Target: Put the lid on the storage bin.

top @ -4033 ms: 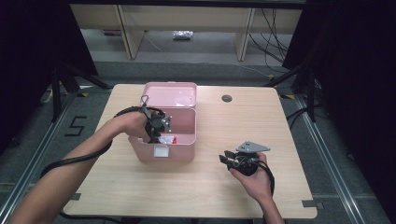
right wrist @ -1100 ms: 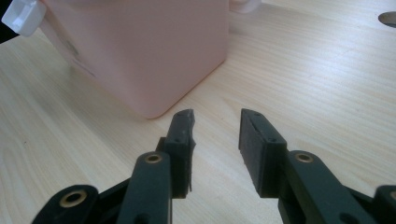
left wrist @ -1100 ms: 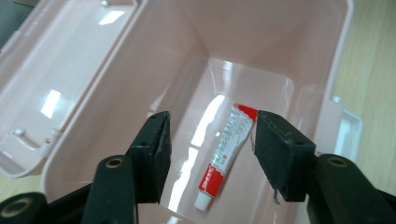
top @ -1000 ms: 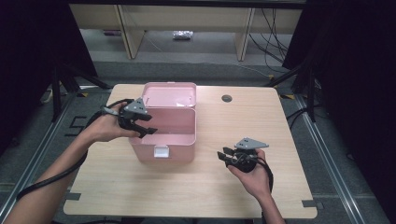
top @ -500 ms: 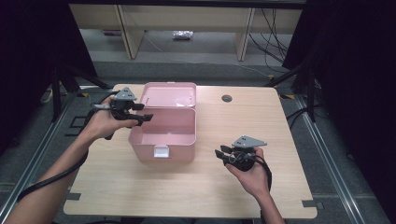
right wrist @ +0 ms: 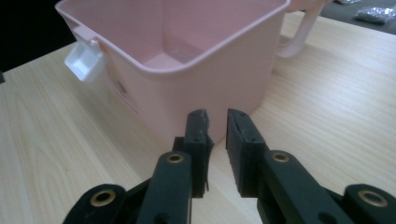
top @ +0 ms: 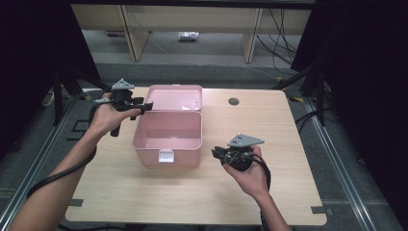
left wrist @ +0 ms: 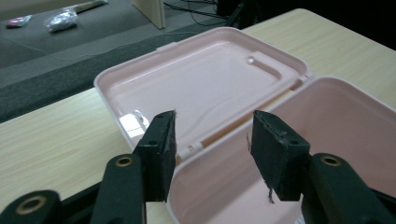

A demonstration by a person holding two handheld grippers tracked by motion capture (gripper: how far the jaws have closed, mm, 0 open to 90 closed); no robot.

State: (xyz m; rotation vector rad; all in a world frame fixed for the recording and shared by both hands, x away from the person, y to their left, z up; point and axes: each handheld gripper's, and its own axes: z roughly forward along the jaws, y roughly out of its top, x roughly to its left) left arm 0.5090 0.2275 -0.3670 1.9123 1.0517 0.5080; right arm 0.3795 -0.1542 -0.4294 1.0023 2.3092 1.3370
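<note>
Left forearm comes in from the lower left of the high view, raised, wrist level. Left gripper (top: 126,100) held off the table at the box's far left corner, its jaws pointing across toward the lid (top: 176,97). Right forearm enters from the bottom edge, palm up under the right gripper (top: 222,155), which sits low over the table (top: 288,159) just right of the box (top: 166,139), jaws aimed at its right wall.

Count: one pink box, one hinged lid, one white latch (top: 165,156), two grippers, one table. One round cable hole (top: 234,101) in the table top behind the box.

Box stands open at table centre-left, lid folded back flat on the far side, latch on the near wall. No contents visible inside from the high or right gripper view.

Left gripper (left wrist: 212,140): jaws wide, have just been closing a little, nothing between them. In the left gripper view the hinge line and the box's back rim (left wrist: 243,122) lie beyond the gap, not touched.

Right gripper (right wrist: 217,128): jaws narrow, a slim gap left, have just been closing, nothing gripped. In the right gripper view the box wall (right wrist: 219,74) is just ahead of the tips, apart from them.
</note>
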